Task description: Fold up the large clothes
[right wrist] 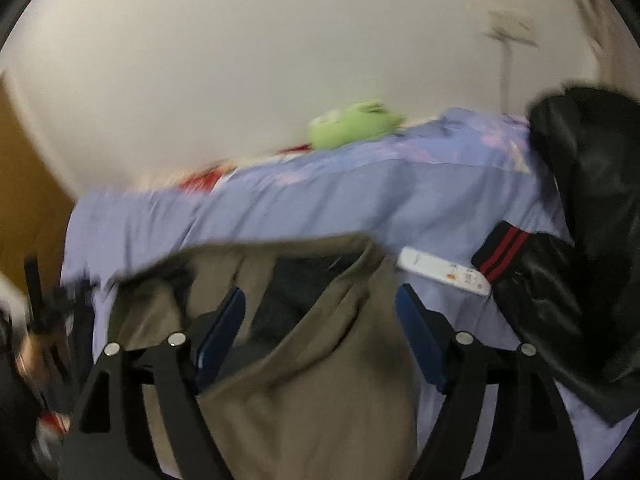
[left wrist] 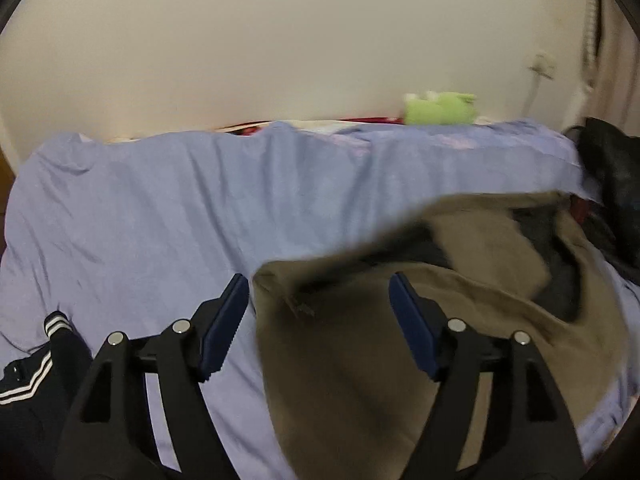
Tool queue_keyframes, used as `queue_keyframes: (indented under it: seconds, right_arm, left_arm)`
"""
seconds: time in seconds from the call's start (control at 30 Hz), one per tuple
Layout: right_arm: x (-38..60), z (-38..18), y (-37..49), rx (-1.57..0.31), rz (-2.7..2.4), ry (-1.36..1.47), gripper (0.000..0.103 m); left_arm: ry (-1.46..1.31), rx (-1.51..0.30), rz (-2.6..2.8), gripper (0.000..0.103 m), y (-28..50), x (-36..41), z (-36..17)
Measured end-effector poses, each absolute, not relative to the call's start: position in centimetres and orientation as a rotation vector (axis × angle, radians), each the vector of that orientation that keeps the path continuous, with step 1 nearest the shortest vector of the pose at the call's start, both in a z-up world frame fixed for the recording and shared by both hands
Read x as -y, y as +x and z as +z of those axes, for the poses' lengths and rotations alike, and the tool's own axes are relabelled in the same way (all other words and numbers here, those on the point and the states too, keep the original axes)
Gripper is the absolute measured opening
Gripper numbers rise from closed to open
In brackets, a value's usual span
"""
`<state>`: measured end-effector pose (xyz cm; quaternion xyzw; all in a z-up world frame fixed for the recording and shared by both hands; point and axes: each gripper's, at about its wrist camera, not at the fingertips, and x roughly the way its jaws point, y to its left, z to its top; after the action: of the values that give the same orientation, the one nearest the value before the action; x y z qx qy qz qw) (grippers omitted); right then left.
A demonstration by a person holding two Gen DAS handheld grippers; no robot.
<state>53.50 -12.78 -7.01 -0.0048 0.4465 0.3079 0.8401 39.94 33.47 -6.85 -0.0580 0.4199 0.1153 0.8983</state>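
An olive-brown garment (left wrist: 360, 340) with a dark lining lies rumpled on a lavender bed sheet (left wrist: 160, 208). My left gripper (left wrist: 318, 316) is open above the garment's left edge, holding nothing. In the right wrist view the same garment (right wrist: 312, 380) lies below my right gripper (right wrist: 320, 328), which is open and empty, its left finger over the cloth. Both views are blurred by motion.
A navy garment with white stripes (left wrist: 36, 376) lies at the left. A black jacket (right wrist: 592, 240) with a red-striped cuff is piled at the right, next to a white remote (right wrist: 444, 272). A green plush toy (right wrist: 352, 122) sits by the wall.
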Motion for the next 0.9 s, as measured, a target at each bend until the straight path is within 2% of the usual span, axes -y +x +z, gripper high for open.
queue_keyframes:
  seconds: [0.07,0.13,0.17,0.4,0.47,0.6,0.73,0.77,0.8,0.83,0.87,0.9]
  right_arm:
    - [11.2,-6.4,50.1,-0.938,0.724,-0.125,0.081]
    - [9.6,-6.4,47.2,-0.939,0.787,-0.21,0.082]
    - [8.9,-6.7,45.9,-0.943,0.808,-0.249,0.082]
    - [2.4,-10.8,39.9,-0.974,0.876,-0.424,0.082]
    - [0.2,-12.1,39.5,-0.973,0.874,-0.485,0.082]
    - [-3.0,-13.4,41.1,-0.957,0.814,-0.57,0.082]
    - [-5.2,-15.9,43.9,-1.096,0.733,-0.566,0.081]
    - [-5.9,-17.1,44.5,-1.108,0.702,-0.622,0.07]
    - [-6.4,-17.8,44.8,-1.11,0.681,-0.674,0.035]
    - [-6.9,-18.4,45.1,-1.117,0.655,-0.72,0.012]
    - [-7.3,-18.7,45.7,-1.121,0.629,-0.746,0.003]
    - [-7.6,-18.7,46.1,-1.116,0.617,-0.757,0.003]
  left_arm:
    - [-0.183,-0.881,0.191,0.071,38.0,-31.7,-6.3]
    - [-0.24,-0.882,0.159,0.08,34.6,-29.4,-6.4]
    - [-0.262,-0.879,0.144,0.081,33.0,-28.3,-6.8]
    - [-0.325,-0.878,0.08,0.081,22.0,-21.7,-11.5]
    - [-0.313,-0.844,0.103,0.081,19.6,-20.9,-12.9]
    - [-0.291,-0.848,0.035,0.081,19.6,-20.2,-14.2]
    - [-0.262,-0.818,0.049,0.081,19.8,-20.9,-14.5]
    - [-0.285,-0.814,0.04,0.081,19.9,-20.9,-14.6]
    - [-0.311,-0.813,0.032,0.081,20.0,-21.2,-14.7]
    - [-0.325,-0.814,0.031,0.081,20.0,-21.3,-14.8]
    - [-0.35,-0.824,0.039,0.081,20.2,-21.8,-15.2]
    - [-0.373,-0.835,0.045,0.081,20.2,-22.1,-15.5]
